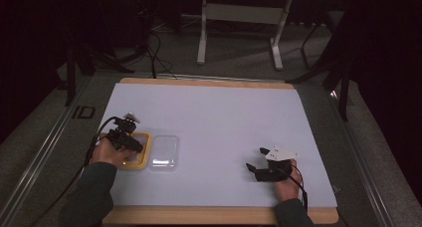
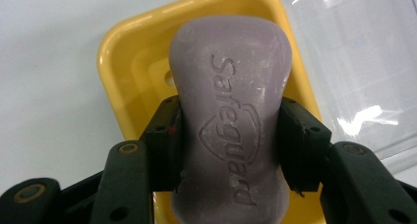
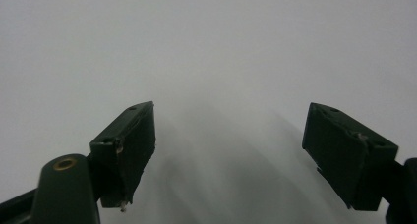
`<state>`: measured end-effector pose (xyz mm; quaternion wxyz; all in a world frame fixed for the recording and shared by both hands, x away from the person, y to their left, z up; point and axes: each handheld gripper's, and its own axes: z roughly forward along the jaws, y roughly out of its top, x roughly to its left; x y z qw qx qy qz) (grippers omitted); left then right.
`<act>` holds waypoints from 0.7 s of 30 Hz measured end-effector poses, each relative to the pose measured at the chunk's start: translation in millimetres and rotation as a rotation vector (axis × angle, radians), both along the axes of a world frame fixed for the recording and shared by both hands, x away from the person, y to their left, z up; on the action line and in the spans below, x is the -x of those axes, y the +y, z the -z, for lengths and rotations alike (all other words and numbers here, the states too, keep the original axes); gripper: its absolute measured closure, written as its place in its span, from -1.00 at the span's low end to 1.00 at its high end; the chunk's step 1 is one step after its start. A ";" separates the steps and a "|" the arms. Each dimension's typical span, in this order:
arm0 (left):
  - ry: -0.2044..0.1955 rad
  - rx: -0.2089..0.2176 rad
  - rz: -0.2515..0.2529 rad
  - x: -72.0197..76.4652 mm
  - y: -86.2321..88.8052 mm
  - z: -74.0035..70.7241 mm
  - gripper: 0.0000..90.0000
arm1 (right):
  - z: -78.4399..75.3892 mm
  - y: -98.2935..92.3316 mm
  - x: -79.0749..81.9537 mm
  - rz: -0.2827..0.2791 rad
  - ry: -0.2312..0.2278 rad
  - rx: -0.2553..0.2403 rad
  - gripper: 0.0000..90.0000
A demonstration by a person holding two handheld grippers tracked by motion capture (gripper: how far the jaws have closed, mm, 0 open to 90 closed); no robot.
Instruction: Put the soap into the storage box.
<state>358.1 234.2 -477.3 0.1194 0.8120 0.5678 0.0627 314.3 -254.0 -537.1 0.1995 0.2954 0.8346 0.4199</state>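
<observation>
Left gripper (image 2: 228, 150) is clamped across the waist of a purple soap bar (image 2: 231, 111), both pads pressing its long sides. The bar hangs directly over the yellow soap dish (image 2: 118, 52); whether its far end already touches the dish floor cannot be told. The high view places this gripper (image 1: 125, 139) at the table's left, with the dish (image 1: 144, 160) under it and a clear lid (image 1: 164, 151) lying just beside the dish on the white table cover (image 1: 224, 112).

Right gripper (image 3: 228, 155) has its jaws standing wide apart with nothing between them, over bare cover; it sits idle (image 1: 263, 161) well apart from the dish.

Step in hand, as judged: seating the bar in the dish.

Notes for doing it well:
- Keep the bar's long axis parallel to the dish's long sides; it looks roughly aligned, slightly nearer the lid-side rim.
- Lower level, so neither end catches the rim.
- Release only once the bar rests on the dish floor; soap is slick and could skid out if dropped.
- Open the jaws just enough to clear the bar, since the dish walls are close and a wide opening may nudge the light dish toward the lid.
</observation>
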 end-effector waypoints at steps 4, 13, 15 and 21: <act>0.009 -0.001 -0.004 1.4 1.9 3.7 0.10 | 0.0 0.1 0.1 0.000 0.001 0.002 -0.56; 0.018 -0.019 -0.023 2.0 0.2 12.4 0.10 | 0.0 0.2 0.2 0.001 0.000 0.004 -0.56; 0.016 -0.024 -0.025 1.7 -0.8 12.8 0.10 | -0.1 0.2 0.3 0.001 0.000 0.003 -0.56; 0.009 -0.029 -0.031 2.3 -1.7 13.7 0.06 | 0.0 0.3 0.3 0.000 0.000 0.005 -0.56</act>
